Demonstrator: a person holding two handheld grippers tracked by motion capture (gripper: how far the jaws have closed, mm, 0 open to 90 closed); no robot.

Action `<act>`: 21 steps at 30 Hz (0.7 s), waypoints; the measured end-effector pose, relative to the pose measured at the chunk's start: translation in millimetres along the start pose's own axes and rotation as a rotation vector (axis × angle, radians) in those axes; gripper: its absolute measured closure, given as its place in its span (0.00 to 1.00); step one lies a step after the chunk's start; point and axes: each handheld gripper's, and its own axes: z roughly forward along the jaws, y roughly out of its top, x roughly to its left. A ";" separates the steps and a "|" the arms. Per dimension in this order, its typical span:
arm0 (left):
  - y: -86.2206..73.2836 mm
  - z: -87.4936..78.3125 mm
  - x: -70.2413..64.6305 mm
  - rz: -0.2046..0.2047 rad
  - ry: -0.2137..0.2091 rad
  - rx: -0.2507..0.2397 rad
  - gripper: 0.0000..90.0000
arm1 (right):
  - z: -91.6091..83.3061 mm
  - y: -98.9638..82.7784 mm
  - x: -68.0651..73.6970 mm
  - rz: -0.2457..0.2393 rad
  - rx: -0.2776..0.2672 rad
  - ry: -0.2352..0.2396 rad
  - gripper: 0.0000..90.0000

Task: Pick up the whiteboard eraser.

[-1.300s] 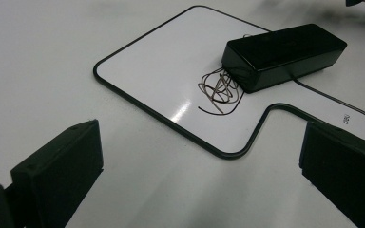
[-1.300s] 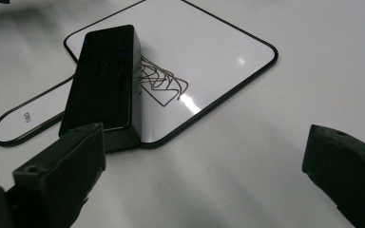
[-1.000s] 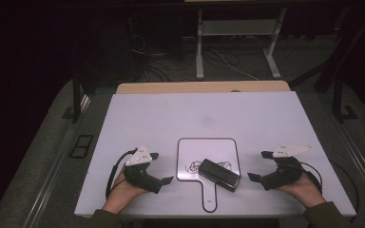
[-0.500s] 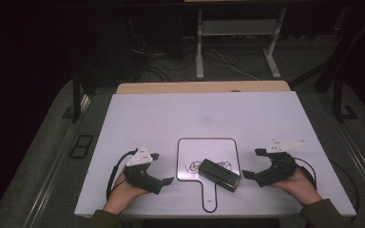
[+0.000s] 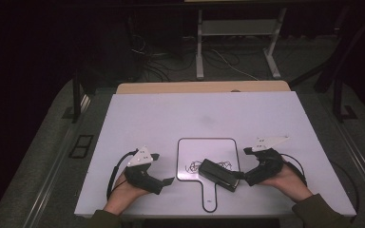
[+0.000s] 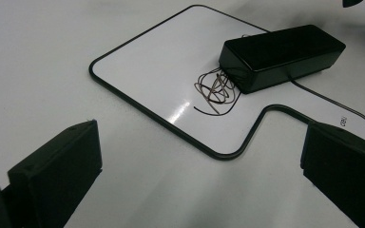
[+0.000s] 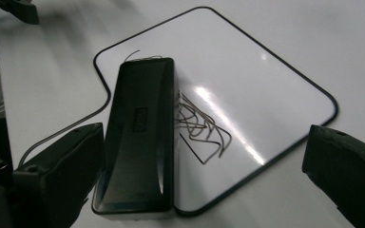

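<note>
A small whiteboard (image 5: 209,149) with a black rim and a handle lies near the table's front edge. Dark scribbles (image 5: 191,167) mark it, and a black eraser (image 5: 218,173) rests on its lower right part. My right gripper (image 5: 242,163) is open at the eraser's right end. In the right gripper view the eraser (image 7: 140,137) lies between the jaws, close against the left one, beside the scribbles (image 7: 202,130). My left gripper (image 5: 164,168) rests open on the table left of the board, holding nothing. In the left gripper view, the board (image 6: 161,71) and eraser (image 6: 280,54) lie ahead.
The white table (image 5: 195,114) has a wooden strip along its far edge. Beyond it, on the dark floor, stand a metal frame (image 5: 237,42) and loose cables. The person's hands hold both grippers at the front edge.
My right gripper has slid left across the table up to the eraser's right end. The left gripper, the board and the eraser have stayed where they were.
</note>
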 end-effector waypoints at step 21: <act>-0.6 -0.3 0.0 0.005 0.004 0.004 0.00 | 38.1 25.2 18.2 -0.050 0.087 0.030 0.00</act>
